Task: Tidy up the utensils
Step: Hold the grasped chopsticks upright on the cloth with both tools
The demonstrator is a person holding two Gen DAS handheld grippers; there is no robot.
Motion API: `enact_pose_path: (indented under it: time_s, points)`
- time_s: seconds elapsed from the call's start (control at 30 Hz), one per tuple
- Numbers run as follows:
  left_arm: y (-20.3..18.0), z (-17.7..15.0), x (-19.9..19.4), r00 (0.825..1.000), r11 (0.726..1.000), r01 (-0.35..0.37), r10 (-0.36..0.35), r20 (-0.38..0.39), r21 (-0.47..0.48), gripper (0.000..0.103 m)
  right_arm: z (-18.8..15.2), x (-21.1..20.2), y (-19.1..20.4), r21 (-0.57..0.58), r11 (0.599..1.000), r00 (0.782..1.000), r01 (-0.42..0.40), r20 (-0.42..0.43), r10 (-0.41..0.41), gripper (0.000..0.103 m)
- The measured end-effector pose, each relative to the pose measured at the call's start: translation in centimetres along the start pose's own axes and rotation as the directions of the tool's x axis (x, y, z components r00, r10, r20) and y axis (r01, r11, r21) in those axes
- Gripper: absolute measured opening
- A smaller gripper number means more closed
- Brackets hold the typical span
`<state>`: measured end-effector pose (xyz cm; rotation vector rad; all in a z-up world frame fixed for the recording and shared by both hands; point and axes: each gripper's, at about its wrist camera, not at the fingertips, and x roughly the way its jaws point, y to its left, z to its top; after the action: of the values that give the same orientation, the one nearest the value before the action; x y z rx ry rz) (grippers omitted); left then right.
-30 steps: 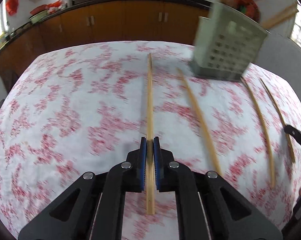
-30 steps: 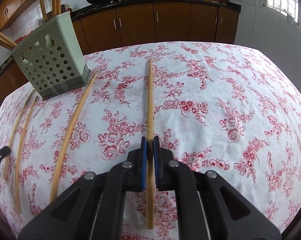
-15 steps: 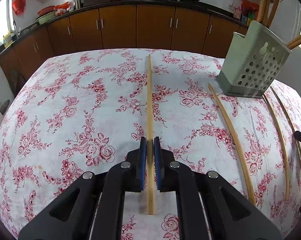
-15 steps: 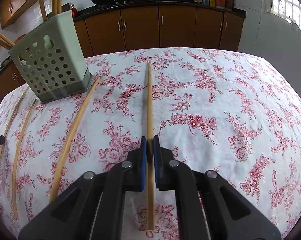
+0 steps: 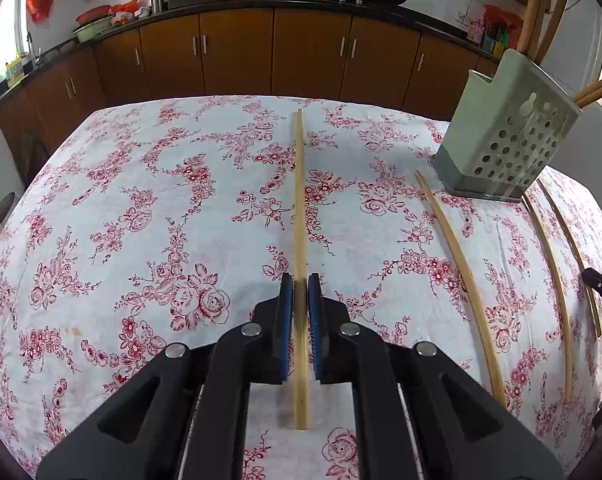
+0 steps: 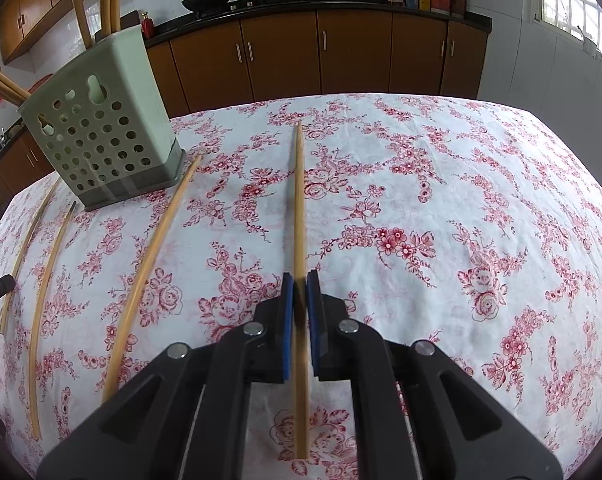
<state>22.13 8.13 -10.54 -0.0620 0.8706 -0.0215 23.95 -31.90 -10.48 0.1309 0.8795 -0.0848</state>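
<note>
Beside the holder [image 6: 101, 136], both the left gripper [image 5: 300, 320] and right gripper [image 6: 299, 316] are clamped on a chopstick each, probably about to drop them in.

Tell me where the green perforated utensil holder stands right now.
The utensil holder stands on the floral tablecloth, upper right in the left wrist view and upper left in the right wrist view, with loose chopsticks lying on the cloth near its base.

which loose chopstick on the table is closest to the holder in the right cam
The thick chopstick whose far tip nearly meets the green holder. The two thinner ones lie further left; a fourth is clamped in the right gripper.
</note>
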Motion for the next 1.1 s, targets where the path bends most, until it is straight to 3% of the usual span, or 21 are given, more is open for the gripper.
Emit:
enact_pose_path:
  time_s: [1.0,1.1]
  points:
    - [-0.25,-0.04,-0.28,1.0,1.0,-0.003,0.003,-0.001,0.0,0.009,-0.09,-0.08,0.03,0.003,1.0,1.0,-0.004,-0.001,0.004,0.009]
    - [-0.61,-0.67,-0.77,1.0,1.0,-0.005,0.005,-0.002,0.009,0.014,-0.68,-0.6,0.45,-0.016,1.0,1.0,0.006,-0.001,-0.006,0.014]
